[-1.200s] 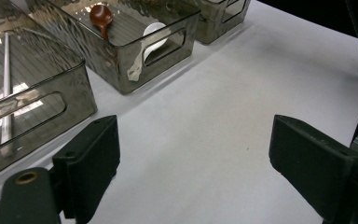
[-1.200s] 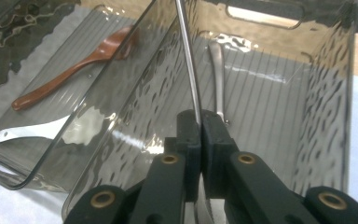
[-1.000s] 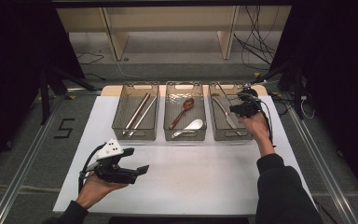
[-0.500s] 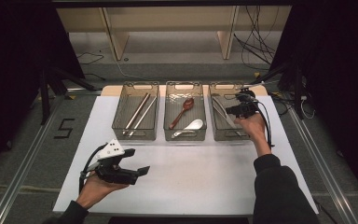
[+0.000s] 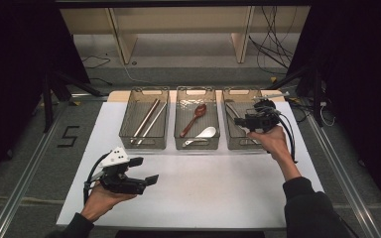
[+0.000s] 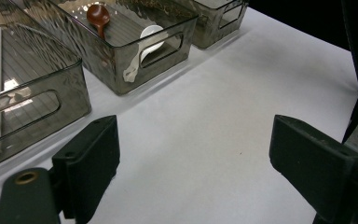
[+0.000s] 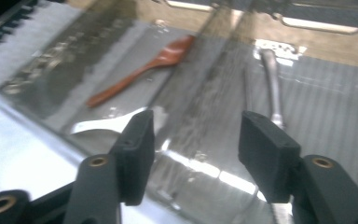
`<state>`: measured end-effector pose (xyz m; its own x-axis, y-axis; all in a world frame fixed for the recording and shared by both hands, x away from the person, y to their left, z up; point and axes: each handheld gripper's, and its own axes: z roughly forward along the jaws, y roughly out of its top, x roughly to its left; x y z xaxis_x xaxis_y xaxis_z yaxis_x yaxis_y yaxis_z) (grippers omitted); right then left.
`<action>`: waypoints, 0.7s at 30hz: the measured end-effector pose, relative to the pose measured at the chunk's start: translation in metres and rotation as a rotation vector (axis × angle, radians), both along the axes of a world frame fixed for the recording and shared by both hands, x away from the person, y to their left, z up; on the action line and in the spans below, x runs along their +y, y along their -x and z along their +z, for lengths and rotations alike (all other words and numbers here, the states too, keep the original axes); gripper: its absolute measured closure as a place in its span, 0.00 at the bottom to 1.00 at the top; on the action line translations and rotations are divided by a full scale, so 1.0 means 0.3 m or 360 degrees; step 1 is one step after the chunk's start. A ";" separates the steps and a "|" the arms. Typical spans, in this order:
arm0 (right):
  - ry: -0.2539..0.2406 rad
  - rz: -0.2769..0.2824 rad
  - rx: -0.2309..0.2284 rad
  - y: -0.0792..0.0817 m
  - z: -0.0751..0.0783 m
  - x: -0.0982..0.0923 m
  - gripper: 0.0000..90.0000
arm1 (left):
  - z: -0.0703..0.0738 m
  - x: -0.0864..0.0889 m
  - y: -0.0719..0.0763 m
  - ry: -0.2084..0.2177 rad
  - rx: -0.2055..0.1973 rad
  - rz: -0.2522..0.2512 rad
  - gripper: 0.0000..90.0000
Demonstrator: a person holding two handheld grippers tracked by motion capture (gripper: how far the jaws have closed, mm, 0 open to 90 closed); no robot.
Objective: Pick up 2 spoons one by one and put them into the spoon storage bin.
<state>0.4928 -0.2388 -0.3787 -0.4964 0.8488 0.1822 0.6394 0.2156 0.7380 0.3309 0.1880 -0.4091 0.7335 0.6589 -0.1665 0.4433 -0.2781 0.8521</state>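
Three clear dark bins stand in a row at the back of the white mat. Two metal chopsticks (image 5: 147, 119) lie in the left bin (image 5: 129, 135). The middle bin (image 5: 178, 141) holds a brown wooden spoon (image 5: 194, 118) and a white spoon (image 5: 202, 135). A metal utensil (image 7: 272, 88) lies in the right bin (image 5: 228, 141). My right gripper (image 5: 239, 121) hovers over that bin; its jaws have just been opening and stand open, nothing between them (image 7: 196, 140). My left gripper (image 5: 146, 170) rests low at the front left, open and empty (image 6: 196, 163).
A white mat (image 5: 218, 188) covers the table, with bare room between the bins and the front edge. Cables (image 5: 278, 49) trail on the floor behind the table. Black stands (image 5: 49, 94) flank both sides.
The right gripper has drawn slightly back toward the near side over the right bin. The left hand and gripper have kept still.
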 end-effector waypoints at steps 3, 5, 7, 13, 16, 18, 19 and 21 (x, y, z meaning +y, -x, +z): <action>-0.0060 0.0027 -0.0044 0.046 0.010 0.006 0.46 | -0.003 0.003 -0.004 0.0007 0.0002 0.0006 0.17; -0.0104 0.0047 -0.0070 0.078 0.009 0.011 0.44 | -0.002 0.006 -0.004 0.0009 0.0003 0.0010 0.17; -0.0113 0.0071 -0.0096 0.108 0.008 0.017 0.43 | -0.001 0.006 -0.003 0.0028 0.0006 0.0014 0.17; -0.0174 0.0126 -0.0172 0.185 0.006 0.020 0.39 | 0.003 0.008 -0.005 0.0064 0.0013 0.0002 0.17; -0.0194 0.0152 -0.0183 0.218 0.009 0.025 0.36 | 0.003 0.010 -0.008 0.0082 0.0027 0.0008 0.17; -0.0216 0.0158 -0.0200 0.242 0.010 0.027 0.35 | 0.004 0.010 -0.008 0.0087 0.0028 0.0002 0.17; -0.0230 0.0162 -0.0202 0.253 0.009 0.027 0.35 | 0.004 0.010 -0.007 0.0083 0.0026 -0.0003 0.17; -0.0252 0.0177 -0.0216 0.276 0.005 0.031 0.34 | 0.003 0.008 -0.009 0.0080 0.0027 -0.0004 0.17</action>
<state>0.4100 -0.2295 -0.3772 -0.6145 0.7534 0.2340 0.5108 0.1539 0.8458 0.3335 0.1902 -0.4083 0.7320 0.6475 -0.2118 0.4571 -0.2362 0.8575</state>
